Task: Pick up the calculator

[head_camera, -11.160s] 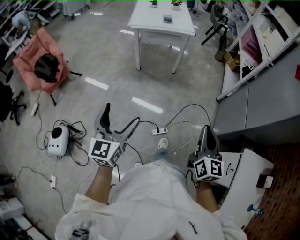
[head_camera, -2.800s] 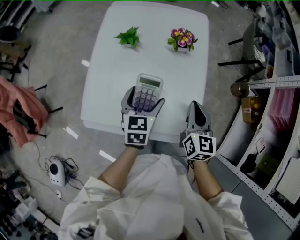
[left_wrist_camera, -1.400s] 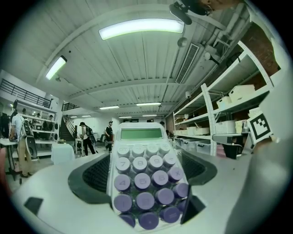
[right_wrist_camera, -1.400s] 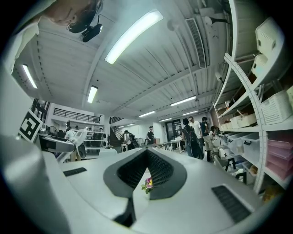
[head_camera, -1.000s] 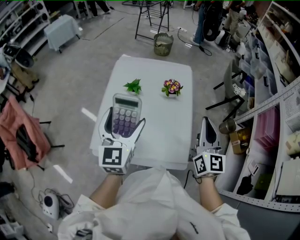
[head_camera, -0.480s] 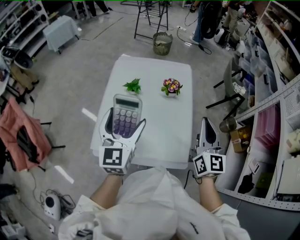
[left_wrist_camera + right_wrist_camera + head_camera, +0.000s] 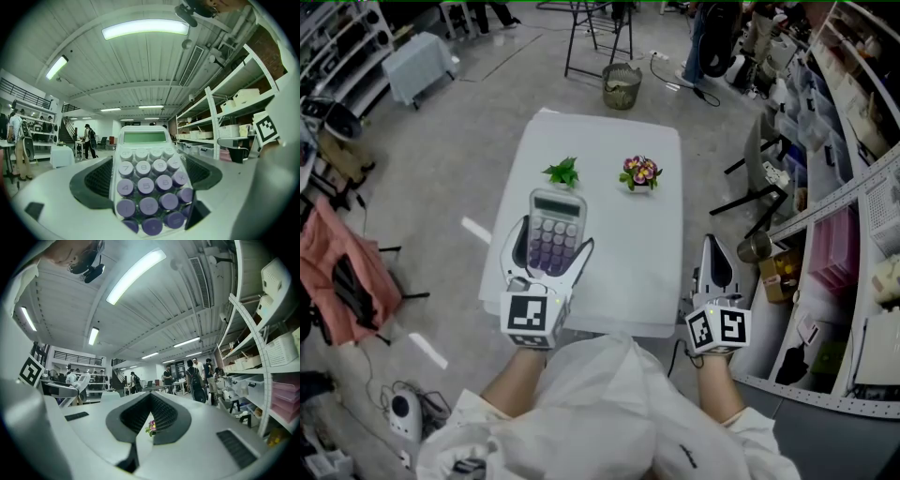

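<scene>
The calculator [image 7: 555, 214], white with purple keys and a green display, is held between the jaws of my left gripper [image 7: 549, 246], raised above the white table [image 7: 647, 272]. In the left gripper view the calculator [image 7: 145, 173] fills the gap in the left gripper [image 7: 147, 187] and tilts up toward the ceiling. My right gripper [image 7: 714, 246] is shut with nothing in it, at the table's near right corner. In the right gripper view the right gripper [image 7: 149, 408] has its jaws together.
A small green plant [image 7: 562, 172] and a pot of flowers [image 7: 639, 173] stand at the table's far end. A waste basket [image 7: 621, 86] sits beyond it. Shelving [image 7: 853, 216] lines the right side. A pink chair [image 7: 337, 281] is at the left.
Since the earliest frames I came to the table and my left gripper shut on the calculator and lifted it. Over the last second both grippers have hardly moved.
</scene>
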A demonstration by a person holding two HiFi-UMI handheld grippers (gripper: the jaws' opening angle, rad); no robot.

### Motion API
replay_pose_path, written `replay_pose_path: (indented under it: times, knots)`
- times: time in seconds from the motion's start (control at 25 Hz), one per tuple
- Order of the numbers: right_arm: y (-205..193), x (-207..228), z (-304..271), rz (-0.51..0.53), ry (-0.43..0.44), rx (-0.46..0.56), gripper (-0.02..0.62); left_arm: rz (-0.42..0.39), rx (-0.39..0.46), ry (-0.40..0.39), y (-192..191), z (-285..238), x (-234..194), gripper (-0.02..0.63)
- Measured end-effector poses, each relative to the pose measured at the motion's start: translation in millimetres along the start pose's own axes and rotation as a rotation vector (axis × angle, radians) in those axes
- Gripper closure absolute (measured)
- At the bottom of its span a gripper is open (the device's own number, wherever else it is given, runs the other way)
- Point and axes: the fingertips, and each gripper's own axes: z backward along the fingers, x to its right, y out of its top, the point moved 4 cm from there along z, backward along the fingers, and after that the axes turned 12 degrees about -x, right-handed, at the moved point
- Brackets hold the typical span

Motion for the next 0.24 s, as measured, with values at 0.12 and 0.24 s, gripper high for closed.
replay_pose_path:
  times: [0.12,0.24]
  knots:
    - [-1.0,-0.5,-0.7,0.003,-0.001,0.000,0.578,0.003,-0.001,-0.001,-1.6,-1.2,-1.1,0.117]
    - [-1.7,-0.8,-1.4,0.003,-0.006,-0.004,0.578,0.003,-0.004,-0.001,-2.5,-2.1,-2.0,0.116]
